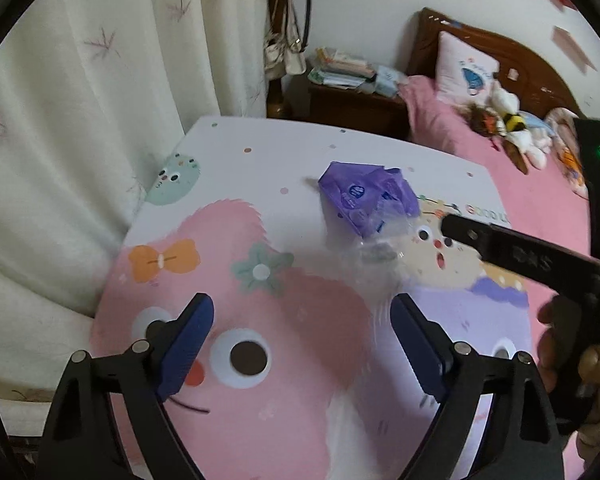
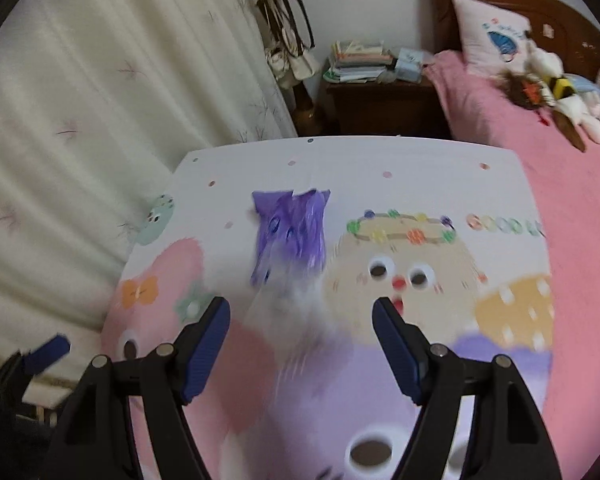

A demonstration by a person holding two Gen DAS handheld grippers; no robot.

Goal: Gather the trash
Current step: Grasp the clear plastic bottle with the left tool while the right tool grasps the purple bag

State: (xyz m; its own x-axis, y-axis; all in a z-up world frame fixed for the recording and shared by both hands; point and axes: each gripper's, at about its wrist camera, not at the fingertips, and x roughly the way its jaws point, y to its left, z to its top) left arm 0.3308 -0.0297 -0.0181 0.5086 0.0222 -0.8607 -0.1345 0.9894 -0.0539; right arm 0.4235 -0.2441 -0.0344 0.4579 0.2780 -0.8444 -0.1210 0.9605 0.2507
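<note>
- The wrapper [image 1: 366,202], a crumpled purple packet with a clear, flimsy tail, lay on the table [image 1: 260,148] toward its far middle, past the pink cartoon face and left of the yellow one.
- The left tool [image 1: 302,322] had its jaws apart with nothing between them, hovering near the table's near half, short of the wrapper.
- The right tool [image 2: 302,318] was likewise spread and empty; the wrapper [image 2: 290,232] sat just beyond its fingertips, slightly left of centre.
- In the left view the right tool's arm crossed in from the right, its tip close to the wrapper's clear end; whether it touched could not be told.
- Risk: both tools converged on one light piece, so they could knock together or one could push the wrapper away from the other.
- Risk: the clear film was thin and slack; a pinch on that end alone would likely slip or tear off.
- Risk: both views were smeared, suggesting speed, so an overshoot could sweep the wrapper off the far edge.
- Long axis: it ran near to far, with the purple bulk at the far end and the clear tail pointing back toward the tools.
</note>
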